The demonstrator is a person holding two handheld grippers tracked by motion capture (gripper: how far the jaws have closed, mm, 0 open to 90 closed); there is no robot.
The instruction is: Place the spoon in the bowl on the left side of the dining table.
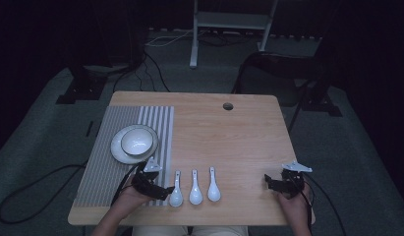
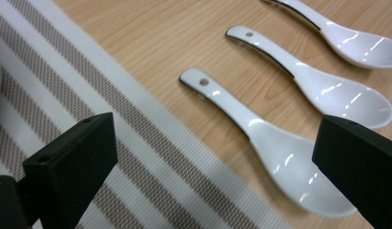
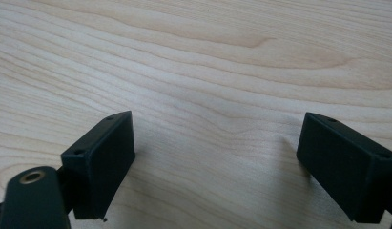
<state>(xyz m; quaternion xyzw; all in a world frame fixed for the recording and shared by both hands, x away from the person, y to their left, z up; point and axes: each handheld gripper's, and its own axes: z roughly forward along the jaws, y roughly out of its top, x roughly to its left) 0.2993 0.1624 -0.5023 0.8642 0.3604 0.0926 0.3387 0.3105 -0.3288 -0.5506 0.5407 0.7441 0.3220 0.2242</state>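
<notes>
Three white ceramic soup spoons lie side by side near the table's front edge: the left spoon (image 1: 176, 191) (image 2: 274, 148), the middle spoon (image 1: 195, 189) (image 2: 322, 81) and the right spoon (image 1: 213, 187) (image 2: 346, 36). My left gripper (image 1: 162, 191) (image 2: 217, 176) rests low at the striped placemat's (image 1: 111, 162) (image 2: 103, 119) right edge, open, its jaws on either side of the left spoon's bowl without touching it. My right gripper (image 1: 269, 183) (image 3: 215, 162) sits open on bare wood at the front right, nothing between its jaws.
A white bowl (image 1: 137, 142) stands on a white plate (image 1: 120, 153) on the placemat's upper part. The wooden table (image 1: 239, 142) (image 3: 208, 57) has a round cable hole (image 1: 228, 106) near its far edge. Cables and stand legs lie on the dark floor behind.
</notes>
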